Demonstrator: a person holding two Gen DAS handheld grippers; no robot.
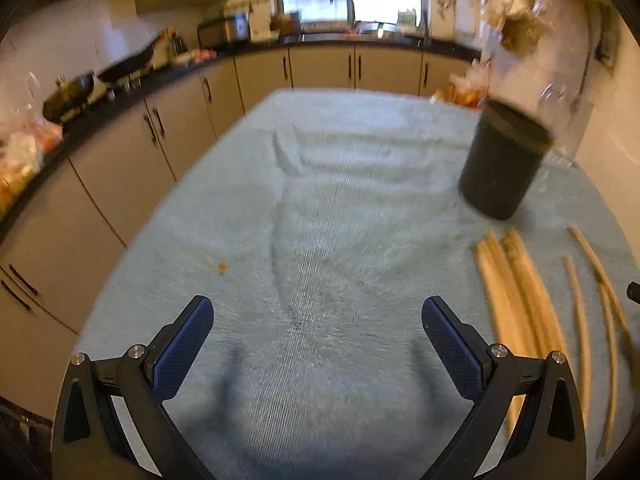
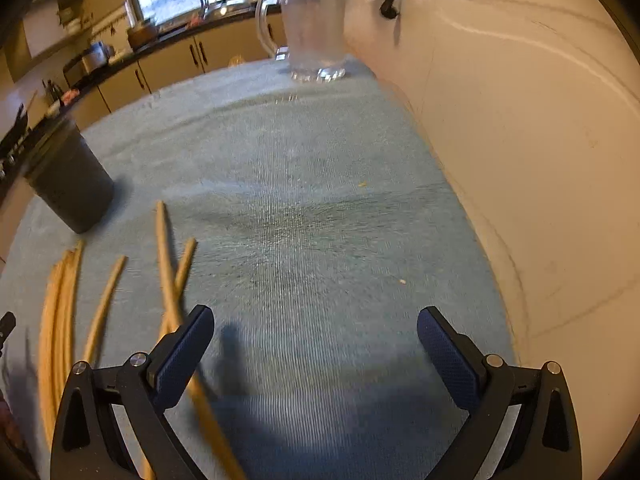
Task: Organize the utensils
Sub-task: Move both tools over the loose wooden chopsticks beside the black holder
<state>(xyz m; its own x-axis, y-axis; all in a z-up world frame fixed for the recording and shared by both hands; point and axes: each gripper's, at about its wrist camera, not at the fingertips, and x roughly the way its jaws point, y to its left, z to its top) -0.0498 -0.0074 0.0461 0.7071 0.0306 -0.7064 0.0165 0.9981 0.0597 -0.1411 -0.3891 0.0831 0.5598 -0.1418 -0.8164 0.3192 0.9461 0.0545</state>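
Note:
Several wooden chopsticks [image 1: 520,300] lie loose on the light blue cloth [image 1: 320,200], to the right of my left gripper [image 1: 318,324], which is open and holds nothing. A dark cylindrical holder [image 1: 504,160] stands upright beyond them. In the right wrist view the same chopsticks [image 2: 166,264] lie at the left, one running under the left finger of my right gripper [image 2: 316,334], which is open with nothing between its pads. The dark holder [image 2: 70,178] stands at the far left there.
A clear glass pitcher [image 2: 312,28] stands at the far end of the cloth [image 2: 320,200], near a cream wall [image 2: 520,160] along the right. Kitchen cabinets [image 1: 168,128] and a counter with pans run along the left and back.

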